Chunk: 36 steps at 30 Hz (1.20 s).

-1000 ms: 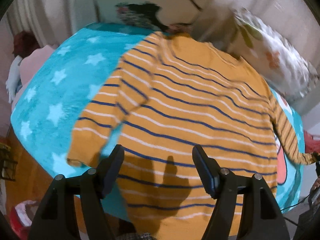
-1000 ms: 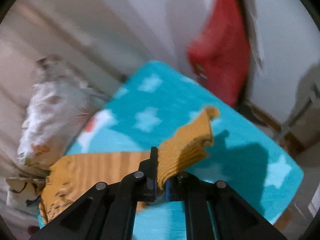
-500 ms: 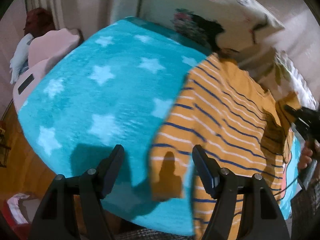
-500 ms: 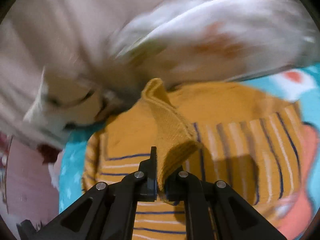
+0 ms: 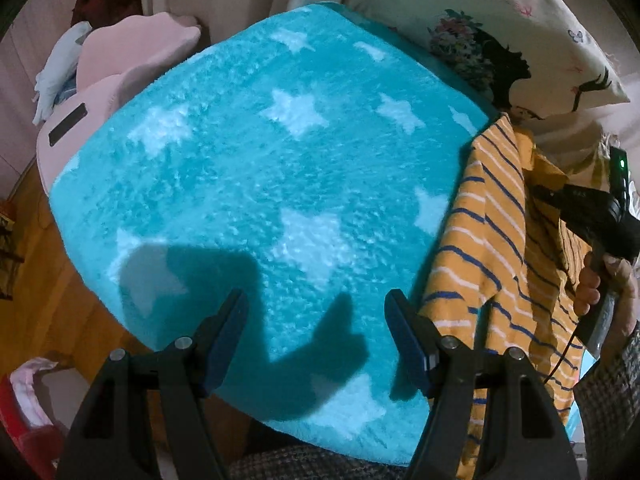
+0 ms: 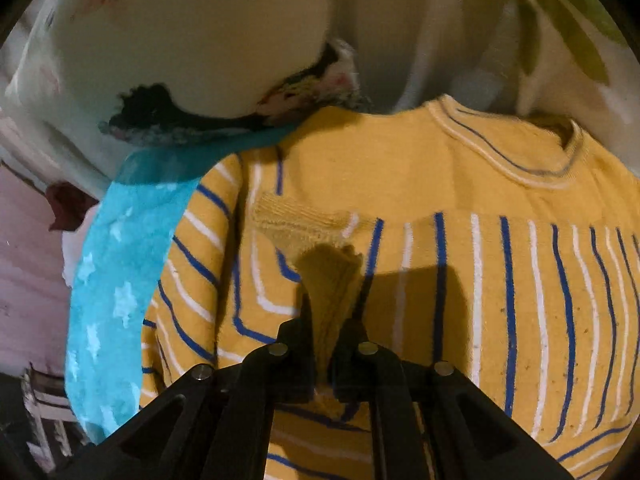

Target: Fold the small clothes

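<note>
A small orange sweater [image 6: 460, 240] with blue and white stripes lies on a teal star blanket [image 5: 280, 184]; it shows at the right edge of the left wrist view [image 5: 488, 248]. My right gripper [image 6: 330, 320] is shut on the sweater's sleeve cuff [image 6: 332, 272] and holds it over the sweater's body, below the neckline [image 6: 512, 160]. The right gripper also shows in the left wrist view [image 5: 584, 208]. My left gripper [image 5: 316, 328] is open and empty above the bare blanket, left of the sweater.
Printed pillows [image 5: 500, 20] lie behind the blanket. A pink cushion [image 5: 120, 64] sits at the far left. The wooden floor [image 5: 36, 288] and a red and pink item [image 5: 24, 408] lie below the blanket's left edge.
My right gripper has carried the sleeve cuff from the blanket across onto the sweater's body. My left gripper has swung left, off the sweater, over the bare blanket.
</note>
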### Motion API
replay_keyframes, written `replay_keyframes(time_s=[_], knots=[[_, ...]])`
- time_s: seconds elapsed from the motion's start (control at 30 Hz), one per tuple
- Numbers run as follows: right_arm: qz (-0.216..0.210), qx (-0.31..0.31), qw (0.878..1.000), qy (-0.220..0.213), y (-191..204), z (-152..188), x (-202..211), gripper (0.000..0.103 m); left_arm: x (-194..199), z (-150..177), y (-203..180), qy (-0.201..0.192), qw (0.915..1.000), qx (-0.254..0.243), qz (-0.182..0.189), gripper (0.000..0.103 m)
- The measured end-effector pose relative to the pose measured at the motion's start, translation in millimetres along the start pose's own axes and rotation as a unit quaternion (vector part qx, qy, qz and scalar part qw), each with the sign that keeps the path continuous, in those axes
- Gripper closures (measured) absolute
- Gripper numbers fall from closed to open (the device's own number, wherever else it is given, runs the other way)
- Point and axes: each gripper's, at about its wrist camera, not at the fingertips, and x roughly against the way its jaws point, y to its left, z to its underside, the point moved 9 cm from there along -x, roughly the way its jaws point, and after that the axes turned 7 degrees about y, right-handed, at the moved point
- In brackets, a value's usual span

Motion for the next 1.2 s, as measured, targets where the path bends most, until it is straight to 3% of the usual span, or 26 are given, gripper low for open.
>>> replay_keyframes(time_s=[0.07, 0.17, 0.33, 0.4, 0.53, 0.67, 0.8, 0.97, 1.03, 1.07, 1.2], knots=[[-0.001, 0.016, 1.0, 0.003, 12, -2, -3, 0.089, -1, -2, 0, 0.0, 1.0, -0.002, 0.002, 0.033], [-0.022, 0.032, 0.999, 0.005, 34, -3, 2, 0.071, -4, -6, -1, 0.003, 1.0, -0.004, 0.005, 0.033], [-0.081, 0.076, 0.994, 0.003, 74, 11, 28, 0.07, -5, -12, 5, 0.003, 1.0, 0.002, 0.003, 0.033], [-0.094, 0.105, 0.99, 0.01, 90, 28, 39, 0.068, -5, -14, 13, 0.0, 0.9999, 0.011, -0.001, 0.033], [-0.153, 0.207, 0.964, 0.072, 148, 104, 49, 0.056, -8, -18, 35, -0.003, 0.9992, 0.041, -0.007, 0.033], [-0.127, 0.237, 0.958, 0.105, 160, 150, 37, 0.056, -7, -20, 49, -0.006, 0.998, 0.062, -0.004, 0.033], [-0.13, 0.213, 0.959, 0.133, 159, 169, 15, 0.056, -7, -17, 50, -0.004, 0.9981, 0.062, 0.0, 0.033], [-0.085, 0.213, 0.961, 0.152, 159, 183, -7, 0.056, -6, -13, 47, -0.002, 0.9983, 0.057, 0.007, 0.033], [-0.079, 0.213, 0.962, 0.151, 163, 186, -12, 0.073, -4, -12, 52, -0.005, 0.9981, 0.061, 0.005, 0.033], [-0.077, 0.218, 0.961, 0.148, 170, 183, -15, 0.094, -2, -11, 54, -0.007, 0.9979, 0.065, 0.005, 0.033], [-0.087, 0.248, 0.959, 0.107, 199, 163, 3, 0.096, 5, -11, 73, -0.016, 0.9963, 0.085, -0.002, 0.033]])
